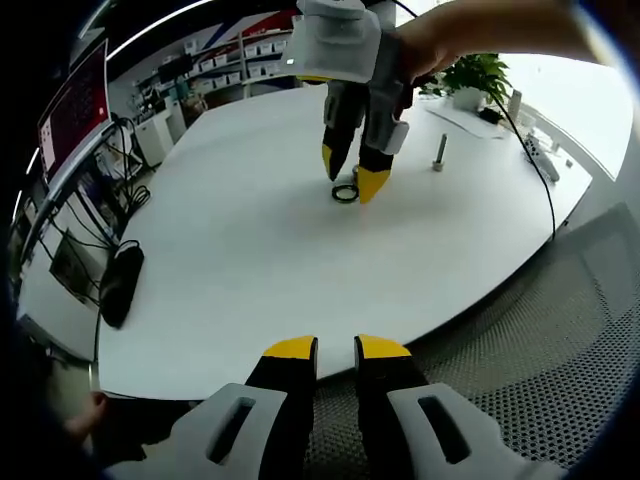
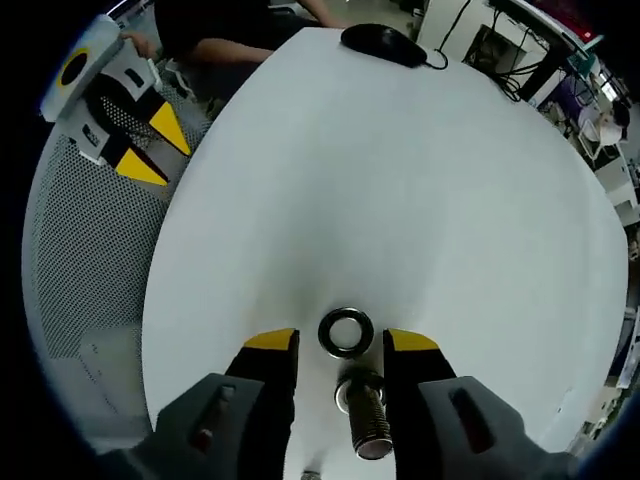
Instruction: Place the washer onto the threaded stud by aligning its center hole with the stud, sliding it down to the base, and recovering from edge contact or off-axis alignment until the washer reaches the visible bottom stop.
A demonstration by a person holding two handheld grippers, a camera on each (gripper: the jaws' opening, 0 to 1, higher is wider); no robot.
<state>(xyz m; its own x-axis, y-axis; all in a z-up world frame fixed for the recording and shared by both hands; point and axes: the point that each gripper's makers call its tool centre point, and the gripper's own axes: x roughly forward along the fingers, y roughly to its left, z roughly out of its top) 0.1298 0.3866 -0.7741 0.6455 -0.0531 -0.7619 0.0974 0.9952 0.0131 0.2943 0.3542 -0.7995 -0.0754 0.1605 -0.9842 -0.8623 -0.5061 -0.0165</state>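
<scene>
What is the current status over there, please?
Right gripper open, straddling washer flat on table. Left gripper open, idle. Stud upright, clear.

A round white desk (image 1: 230, 250) carries a black computer mouse (image 1: 118, 285) near its edge, cable attached. A potted plant (image 1: 478, 78) stands at the far side of the desk. Shelves with boxes (image 1: 225, 60) line the back wall. A grey mesh chair (image 2: 85, 250) sits beside the desk.

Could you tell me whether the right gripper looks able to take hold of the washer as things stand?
Probably yes: the right gripper is open with its fingers either side of the washer, which lies flat on the table with nothing between.
</scene>
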